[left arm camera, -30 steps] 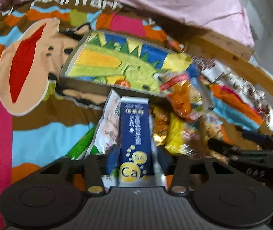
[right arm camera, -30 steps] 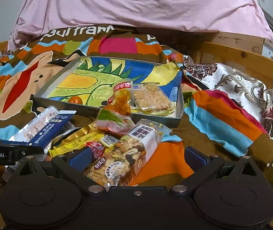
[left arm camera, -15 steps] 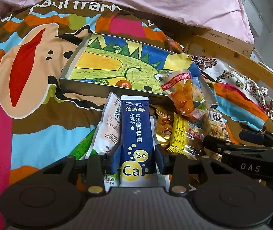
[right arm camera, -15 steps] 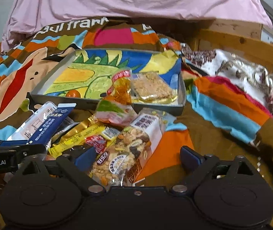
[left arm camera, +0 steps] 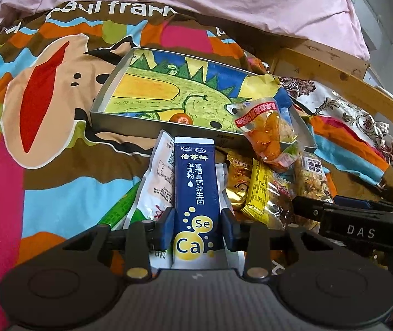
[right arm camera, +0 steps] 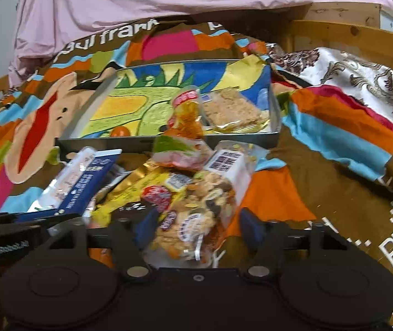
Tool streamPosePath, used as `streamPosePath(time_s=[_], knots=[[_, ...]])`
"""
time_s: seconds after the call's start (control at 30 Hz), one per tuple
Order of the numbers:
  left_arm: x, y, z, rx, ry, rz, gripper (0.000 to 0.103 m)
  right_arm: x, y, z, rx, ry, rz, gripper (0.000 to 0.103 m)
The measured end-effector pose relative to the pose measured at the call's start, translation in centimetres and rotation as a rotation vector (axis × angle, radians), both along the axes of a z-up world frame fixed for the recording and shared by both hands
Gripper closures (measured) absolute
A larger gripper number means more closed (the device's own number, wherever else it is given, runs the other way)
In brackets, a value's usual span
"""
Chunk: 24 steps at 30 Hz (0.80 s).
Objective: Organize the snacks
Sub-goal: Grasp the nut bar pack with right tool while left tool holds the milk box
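Snack packet [left arm camera: 196,195] marked "Se Ca" pinched by left hand-held gripper [left arm camera: 197,227], seemingly.

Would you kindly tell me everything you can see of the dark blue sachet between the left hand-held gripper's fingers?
The blue sachet is a long, flat, glossy packet, navy with a white top edge and white base, Chinese lettering, and yellow "Se" and "Ca" circles. It lies lengthwise, pointing toward the grey tray, on top of a white packet on the bedspread. The left hand-held gripper has its blue pads against both long edges near the bottom end, jaws closing slightly.
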State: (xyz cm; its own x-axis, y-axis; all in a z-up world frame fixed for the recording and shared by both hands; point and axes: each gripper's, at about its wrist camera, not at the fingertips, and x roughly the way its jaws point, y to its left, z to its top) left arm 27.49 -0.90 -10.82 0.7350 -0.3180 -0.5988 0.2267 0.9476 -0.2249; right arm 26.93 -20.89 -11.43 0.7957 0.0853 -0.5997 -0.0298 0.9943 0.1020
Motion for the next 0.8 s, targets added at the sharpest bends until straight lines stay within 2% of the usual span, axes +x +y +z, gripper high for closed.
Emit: streamPosePath(time_s=[0.2, 0.37, 0.8], knots=[[-0.9, -0.7, 0.4, 0.044, 0.024, 0.01, 0.065, -1.4, -0.3, 0.5, 0.024, 0.033, 0.022, 0.052], [-1.6, -1.0, 0.8, 0.061, 0.042, 0.019, 0.065, -2.5, -0.2, 1.0, -0.016, 0.027, 0.038, 0.054], [-1.1, -1.1, 0.4, 0.056, 0.036, 0.005, 0.062, -0.9, 0.6, -0.3, -0.05, 0.033, 0.039, 0.035]])
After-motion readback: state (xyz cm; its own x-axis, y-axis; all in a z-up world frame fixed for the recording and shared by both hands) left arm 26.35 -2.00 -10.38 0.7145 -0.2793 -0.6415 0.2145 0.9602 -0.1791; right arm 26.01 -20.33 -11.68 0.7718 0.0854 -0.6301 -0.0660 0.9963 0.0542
